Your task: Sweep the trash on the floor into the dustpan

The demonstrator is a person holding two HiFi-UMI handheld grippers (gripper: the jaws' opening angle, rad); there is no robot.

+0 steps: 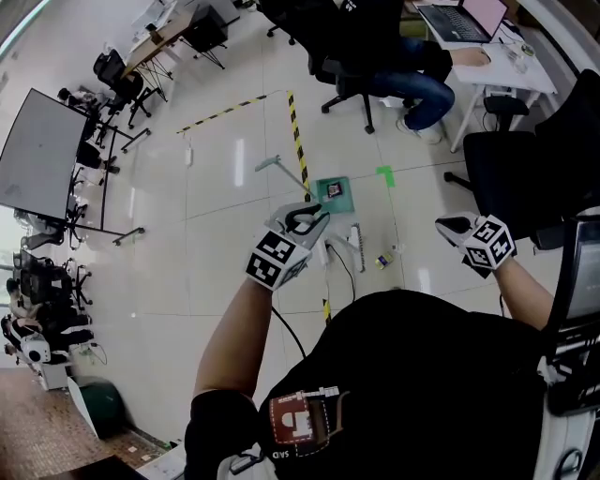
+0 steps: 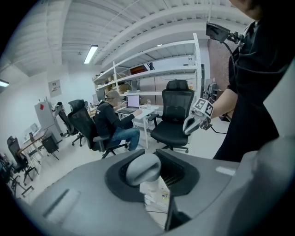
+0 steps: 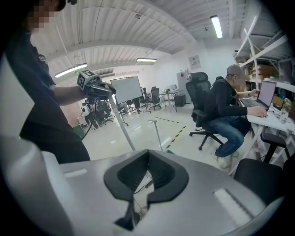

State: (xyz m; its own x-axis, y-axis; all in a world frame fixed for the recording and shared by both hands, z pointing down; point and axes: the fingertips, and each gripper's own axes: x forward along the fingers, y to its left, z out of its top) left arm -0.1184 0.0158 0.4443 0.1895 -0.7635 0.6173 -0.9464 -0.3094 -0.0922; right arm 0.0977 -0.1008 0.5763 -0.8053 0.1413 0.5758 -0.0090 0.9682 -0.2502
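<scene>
A yellow-and-black striped tape line (image 1: 298, 141) runs down the pale floor. Right of it, close by, lies a small green tape mark (image 1: 385, 173). Farther right and up, a person (image 1: 412, 84) sits in a black chair at a white desk (image 1: 506, 75) with an open laptop (image 1: 464, 19) on it. Below the desk, still right of the line, stands an empty black chair (image 1: 525, 178). Left of the line a white power strip (image 1: 188, 150) lies on the floor. Far left stands a large dark screen (image 1: 42, 155), with more black chairs (image 1: 117, 80) above it. Well down to the left sits a green bin (image 1: 98, 405).
</scene>
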